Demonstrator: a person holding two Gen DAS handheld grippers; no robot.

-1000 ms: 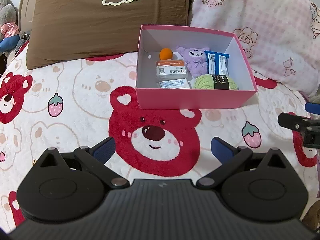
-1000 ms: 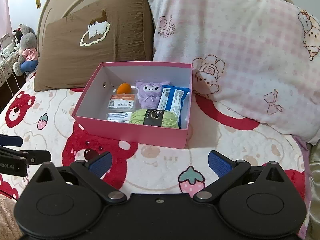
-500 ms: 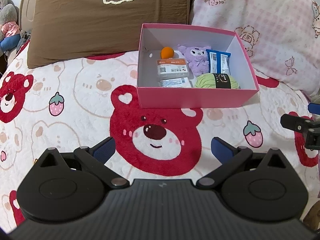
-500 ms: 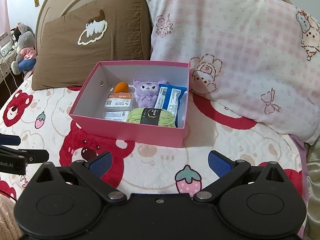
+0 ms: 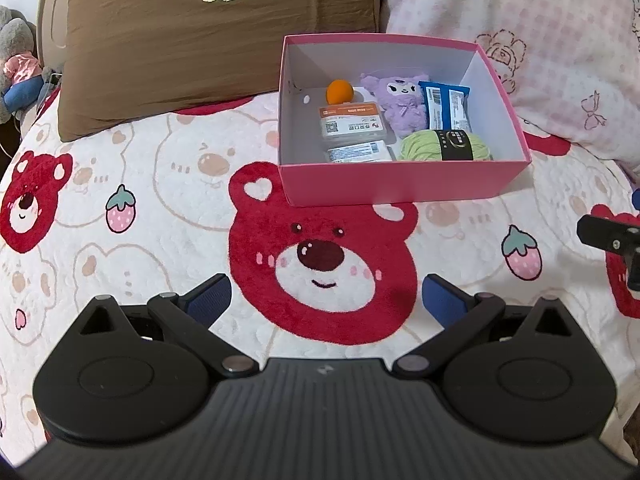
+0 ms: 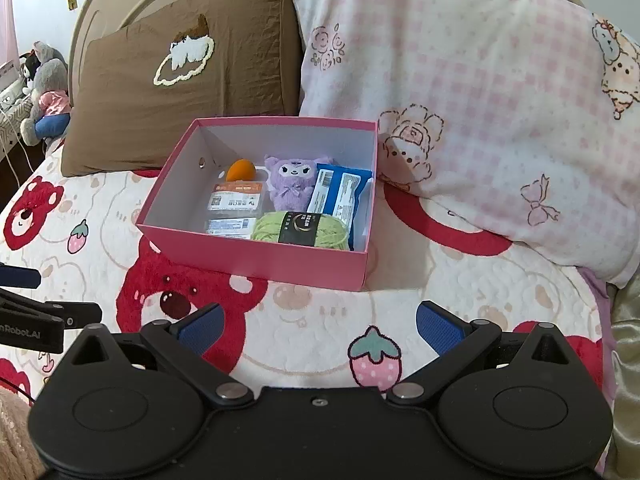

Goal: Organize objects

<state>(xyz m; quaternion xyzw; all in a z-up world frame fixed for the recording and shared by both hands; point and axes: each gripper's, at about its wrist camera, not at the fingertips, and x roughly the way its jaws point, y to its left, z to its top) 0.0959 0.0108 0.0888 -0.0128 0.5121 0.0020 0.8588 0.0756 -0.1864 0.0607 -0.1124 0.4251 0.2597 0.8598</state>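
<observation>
Pink box [image 6: 280, 260] mid-frame already packed, nothing loose on bedspread [image 5: 160, 200]; left gripper [image 5: 324, 300] and right gripper [image 6: 318, 326] wide open, empty.

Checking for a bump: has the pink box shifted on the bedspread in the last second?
No. In the left wrist view the pink box covers the same upper right ear of the red bear print as before.

Left tool [image 6: 30, 330]: partial print "nRobot.AI". Box item labels illegible.
</observation>
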